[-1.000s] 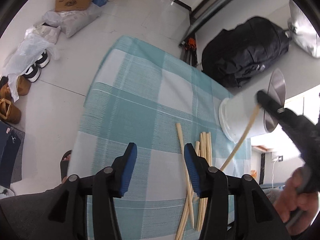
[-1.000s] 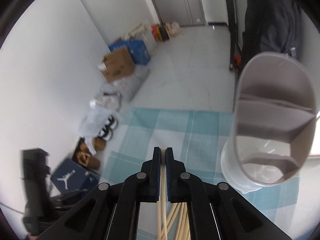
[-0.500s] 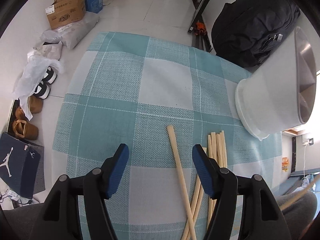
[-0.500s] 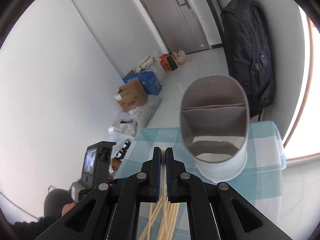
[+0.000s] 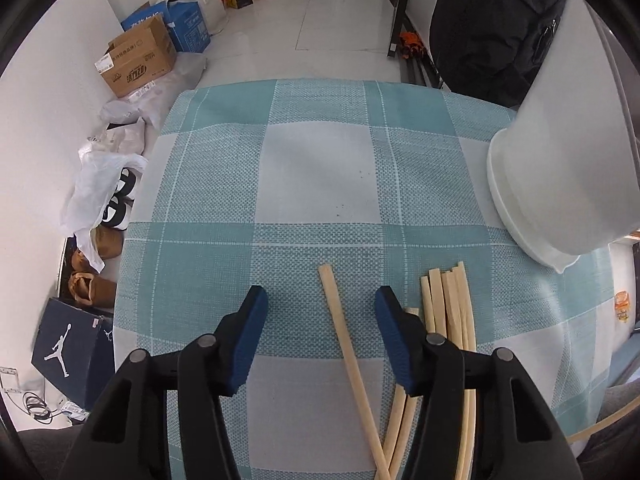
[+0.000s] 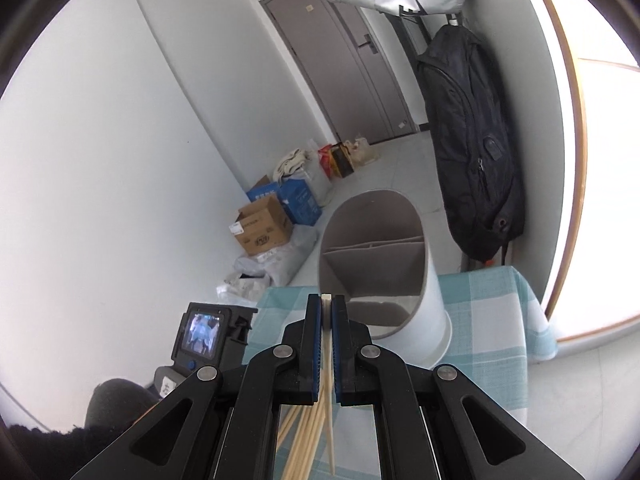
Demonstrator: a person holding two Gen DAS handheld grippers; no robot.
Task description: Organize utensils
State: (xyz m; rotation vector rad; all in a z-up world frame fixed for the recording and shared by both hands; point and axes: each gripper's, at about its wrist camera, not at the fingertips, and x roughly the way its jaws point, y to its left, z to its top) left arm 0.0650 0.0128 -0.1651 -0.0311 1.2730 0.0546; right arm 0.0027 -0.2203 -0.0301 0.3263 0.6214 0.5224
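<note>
Several pale wooden chopsticks lie on the teal checked tablecloth. One single chopstick lies between the fingers of my open left gripper, which hovers low over the cloth. A white utensil holder with inner dividers stands at the right; it also shows in the right wrist view. My right gripper is shut on one chopstick, raised above the table and short of the holder's rim. More chopsticks show below it.
A black backpack hangs by the wall behind the holder. Cardboard and blue boxes, bags and shoes sit on the floor left of the table. The left gripper's camera body shows at the lower left in the right wrist view.
My right gripper has lifted and drawn back with the chopstick, so the holder looks smaller. My left gripper has moved forward over the cloth and opened wider around the single chopstick.
</note>
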